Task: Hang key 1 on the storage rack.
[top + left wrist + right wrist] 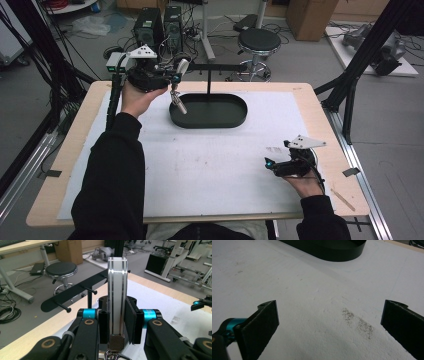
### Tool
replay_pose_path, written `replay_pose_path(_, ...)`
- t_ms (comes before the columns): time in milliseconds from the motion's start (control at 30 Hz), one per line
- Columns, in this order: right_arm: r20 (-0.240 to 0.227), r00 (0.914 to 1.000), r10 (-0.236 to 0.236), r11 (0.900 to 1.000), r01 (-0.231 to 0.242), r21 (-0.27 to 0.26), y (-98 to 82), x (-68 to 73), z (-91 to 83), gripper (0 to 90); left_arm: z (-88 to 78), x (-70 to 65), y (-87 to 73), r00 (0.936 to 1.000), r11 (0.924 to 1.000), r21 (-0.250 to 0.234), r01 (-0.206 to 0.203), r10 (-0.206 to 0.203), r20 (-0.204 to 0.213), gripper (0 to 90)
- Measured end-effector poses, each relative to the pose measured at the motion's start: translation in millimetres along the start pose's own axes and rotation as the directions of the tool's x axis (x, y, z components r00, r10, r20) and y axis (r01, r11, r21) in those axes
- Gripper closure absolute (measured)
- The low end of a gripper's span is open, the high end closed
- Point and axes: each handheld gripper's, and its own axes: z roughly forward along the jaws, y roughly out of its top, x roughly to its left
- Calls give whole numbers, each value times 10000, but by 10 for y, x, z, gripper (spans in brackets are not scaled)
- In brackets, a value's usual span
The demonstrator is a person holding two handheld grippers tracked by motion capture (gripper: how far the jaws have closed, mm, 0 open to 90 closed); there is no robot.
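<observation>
The left gripper [172, 79] is clamped on a white, silver-striped key fob [117, 292] and holds it raised over the black oval tray's [240, 120] near-left end, probably to hang its ring on the pegged hook rack [75, 291]. The fob's long axis runs straight out from the jaws, ring end nearest the camera. The right gripper [274, 164] rests on the white mat [317, 290], jaws wide and empty.

A black oval metal tray [235, 120] sits toward the far middle of the white foam mat [210, 165], with a black hook rack on a post [208, 67] rising from it. A round black stool [258, 41] stands on the floor behind the light wooden table [325, 115].
</observation>
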Motion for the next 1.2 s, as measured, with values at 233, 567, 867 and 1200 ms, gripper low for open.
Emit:
replay_pose_path(233,-50,10000,25,10000,-26,-22,1,-7,4,7,128,3,107,9999,9998,164,-68,65,143,749)
replay_pose_path(567,-80,9999,65,10000,-64,71,1,3,14,7,375,47,220,9992,9994,345,-103,90,382,749)
replay_pose_path(867,-78,9999,79,10000,-79,29,-3,5,-10,7,597,124,401,9992,9993,313,-198,188,340,750)
replay_pose_path(1200,10,9999,134,9999,-134,0,-15,-22,-40,7,800,133,493,9984,9992,341,-214,196,533,749)
